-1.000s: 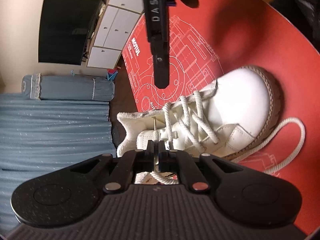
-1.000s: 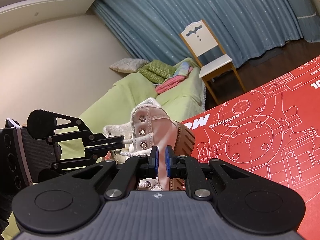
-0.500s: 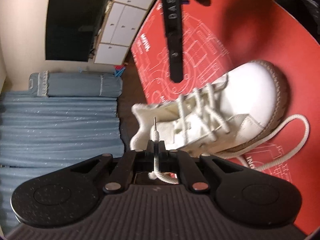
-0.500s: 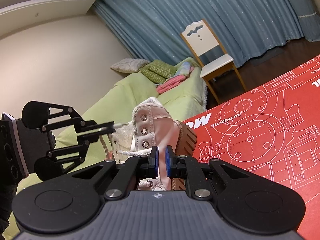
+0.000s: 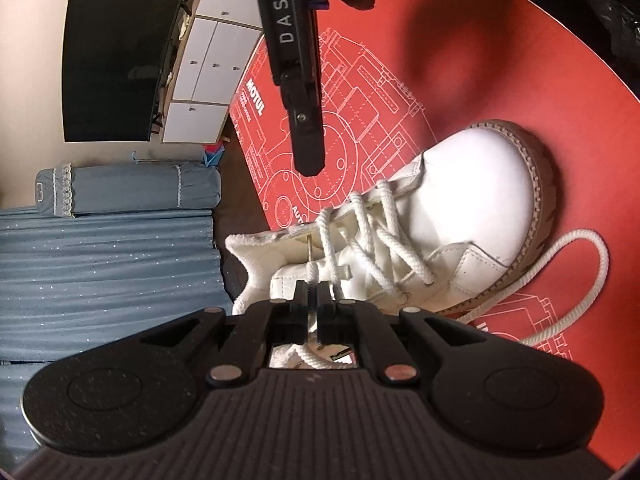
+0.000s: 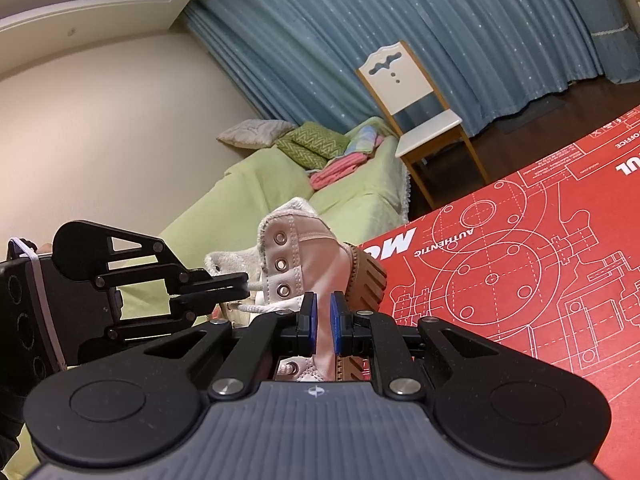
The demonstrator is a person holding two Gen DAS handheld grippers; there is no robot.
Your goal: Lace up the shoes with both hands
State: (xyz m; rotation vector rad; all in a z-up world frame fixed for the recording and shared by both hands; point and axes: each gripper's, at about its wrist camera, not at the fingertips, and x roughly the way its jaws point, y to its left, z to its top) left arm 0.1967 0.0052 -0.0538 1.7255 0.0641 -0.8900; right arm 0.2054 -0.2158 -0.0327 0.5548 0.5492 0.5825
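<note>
Both claws grip: my left gripper [image 5: 314,294] pinches the white braided lace's metal-tipped end [image 5: 310,265] and should steer it squarely into a free eyelet while my right gripper [image 6: 323,318] clamps the white leather boot [image 5: 460,216] steady on the red printed mat [image 5: 500,60].

- The shoe [image 5: 480,204] has smooth white leather-like uppers with a soft sheen, and a rough, ribbed brown sole.
- Its lace [image 5: 592,280] is twisted white cord, matt.
- Its eyelets [image 6: 282,265] are shiny metal.
- The mat [image 6: 540,260] is matt red with white printed lines.
- The left hand-held gripper [image 5: 314,300] is matt black plastic.
- The right hand-held gripper [image 6: 323,318] has blue pads.
</note>
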